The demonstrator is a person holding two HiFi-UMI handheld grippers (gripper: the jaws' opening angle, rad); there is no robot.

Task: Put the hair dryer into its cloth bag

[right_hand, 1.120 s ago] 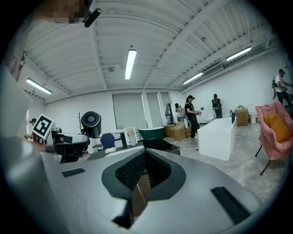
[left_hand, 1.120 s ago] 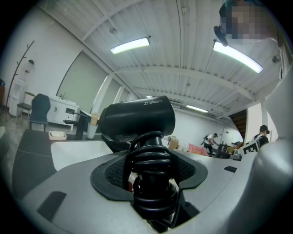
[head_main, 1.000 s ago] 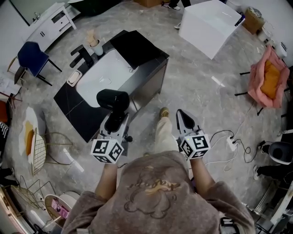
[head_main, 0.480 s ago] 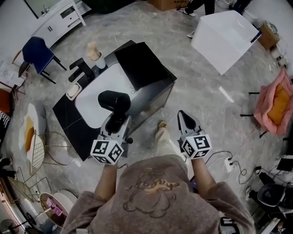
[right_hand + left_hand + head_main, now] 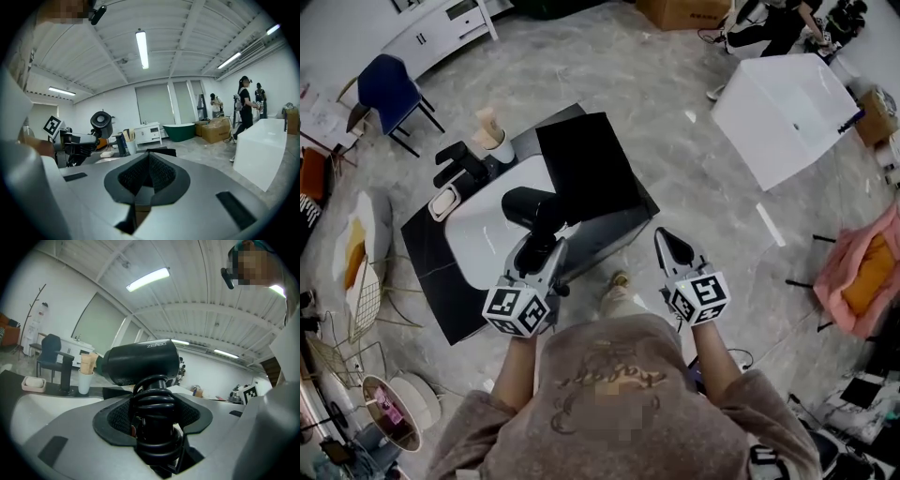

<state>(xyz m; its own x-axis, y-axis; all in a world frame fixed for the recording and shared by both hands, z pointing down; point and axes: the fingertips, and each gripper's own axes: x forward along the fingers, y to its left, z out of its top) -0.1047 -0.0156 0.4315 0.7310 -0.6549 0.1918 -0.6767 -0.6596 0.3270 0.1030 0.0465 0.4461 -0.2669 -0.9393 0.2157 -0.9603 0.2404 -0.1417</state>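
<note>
Your left gripper [image 5: 536,251] is clamped on the dryer [image 5: 534,206]. In the left gripper view its pads [image 5: 119,416] press from both sides on the handle, which has the black cord [image 5: 154,427] wound round it in tight coils. The dryer stands upright in the grip, its head on top and its barrel lying across the view. From the head view the dryer sits over the near right part of the white basin [image 5: 478,234], just beside the near corner of the bag [image 5: 586,164]; you cannot tell from here whether the two touch. The bag lies flat and black on the right end of the dark counter [image 5: 431,262], with nothing on top of it. Your right gripper [image 5: 667,242] has its jaws together with nothing between them, and it hangs off the counter's right side, over the floor, well apart from the bag. In the right gripper view the dryer's round rear grille faces you at the left. At the far end of the counter stand a cup [image 5: 494,141], a black tap [image 5: 455,164] and a soap dish [image 5: 442,202]. Beyond them are a blue chair [image 5: 386,86] and, off to the right, a white tub [image 5: 787,112].
</note>
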